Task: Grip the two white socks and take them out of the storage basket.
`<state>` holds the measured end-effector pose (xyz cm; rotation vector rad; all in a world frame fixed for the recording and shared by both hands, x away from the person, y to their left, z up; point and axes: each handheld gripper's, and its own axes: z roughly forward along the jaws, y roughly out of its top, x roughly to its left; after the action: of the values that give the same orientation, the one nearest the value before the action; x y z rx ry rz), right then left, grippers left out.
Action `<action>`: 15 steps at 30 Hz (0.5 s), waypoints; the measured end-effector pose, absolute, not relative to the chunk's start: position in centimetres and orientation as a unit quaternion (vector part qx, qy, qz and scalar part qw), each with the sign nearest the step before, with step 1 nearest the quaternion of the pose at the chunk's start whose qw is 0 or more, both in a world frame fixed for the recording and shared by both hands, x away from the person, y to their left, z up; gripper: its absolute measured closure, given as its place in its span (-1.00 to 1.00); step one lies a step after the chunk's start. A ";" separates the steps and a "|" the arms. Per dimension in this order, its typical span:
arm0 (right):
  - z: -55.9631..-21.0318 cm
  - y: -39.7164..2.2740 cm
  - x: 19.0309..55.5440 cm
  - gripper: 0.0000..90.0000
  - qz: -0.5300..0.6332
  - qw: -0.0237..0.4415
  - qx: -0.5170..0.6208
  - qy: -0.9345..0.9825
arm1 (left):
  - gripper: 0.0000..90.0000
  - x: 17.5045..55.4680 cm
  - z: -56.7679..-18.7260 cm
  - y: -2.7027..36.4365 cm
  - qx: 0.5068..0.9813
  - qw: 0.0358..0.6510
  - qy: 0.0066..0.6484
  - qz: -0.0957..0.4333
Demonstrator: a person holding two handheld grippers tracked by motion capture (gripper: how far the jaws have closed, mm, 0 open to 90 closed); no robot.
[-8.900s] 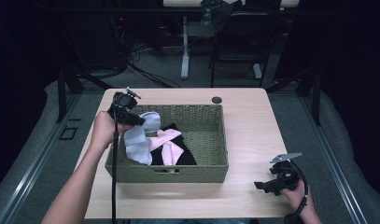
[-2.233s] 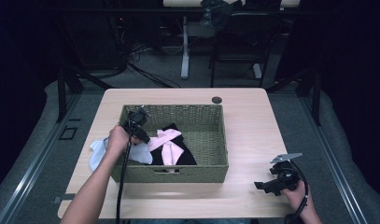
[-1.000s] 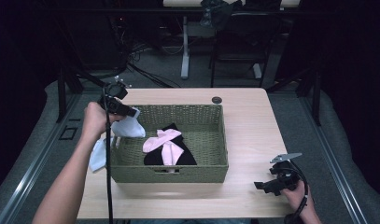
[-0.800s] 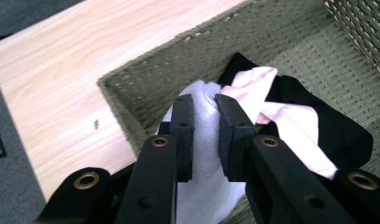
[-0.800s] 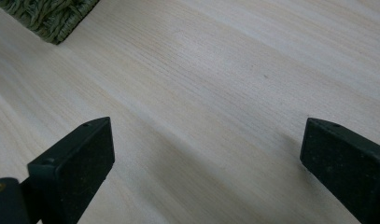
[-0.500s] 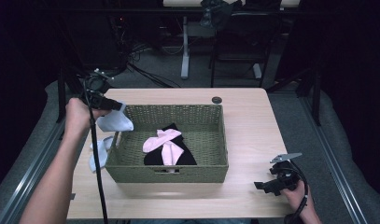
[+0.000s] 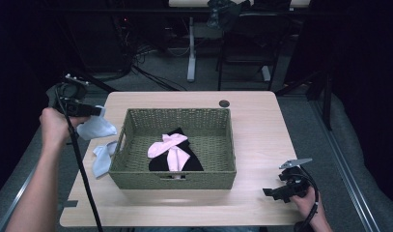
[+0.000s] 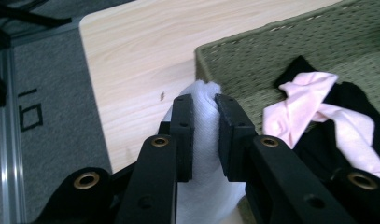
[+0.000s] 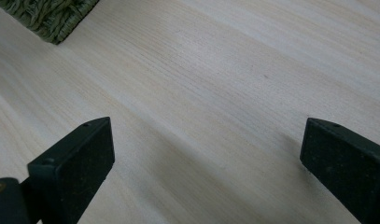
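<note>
From the left of the high view, my left gripper (image 7: 95, 111) hangs over the table's left edge, its jaws clamped on a pale blue sock (image 7: 96, 128). The left gripper view shows the pads (image 8: 184, 135) pinching a fold of that sock (image 8: 204, 140), with the rest of it drooping below. So the sock is out of the wicker basket (image 7: 136, 174) and in the air, just left of the basket's left wall.

Below it, a second pale sock (image 7: 103, 158) lies on the table (image 7: 252, 140), touching the basket's outer left wall. I judge the step in hand is to lay the held sock down beside or onto that one. To do it well I should lower until the drooping end meets the wood, then draw away from the basket so the sock spreads flat and does not bunch, and only then let go. I should keep clear of the rim so the fabric does not snag on the weave.

Inside the basket a pink sock (image 7: 169, 147) lies across a black garment (image 7: 182, 162).

At the far right, my right gripper (image 7: 270, 192) rests near the table's front corner, jaws wide apart over bare wood (image 9: 201, 107), holding nothing.
</note>
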<state>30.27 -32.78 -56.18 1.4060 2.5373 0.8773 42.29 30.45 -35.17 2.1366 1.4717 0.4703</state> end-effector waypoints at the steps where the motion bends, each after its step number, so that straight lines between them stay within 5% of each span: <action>1: -56.2 -32.8 30.3 -0.95 0.289 0.055 0.463 0.836 | 0.75 42.2 -35.3 30.8 0.781 0.250 0.545 0.174; 15: -56.2 -32.8 30.3 -0.95 0.290 0.057 0.466 0.834 | 0.74 41.6 -39.7 35.2 0.758 0.236 0.584 0.170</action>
<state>30.27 -32.76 -56.22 1.4138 2.5296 0.8799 41.64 35.18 -39.71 2.0797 1.6008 0.4664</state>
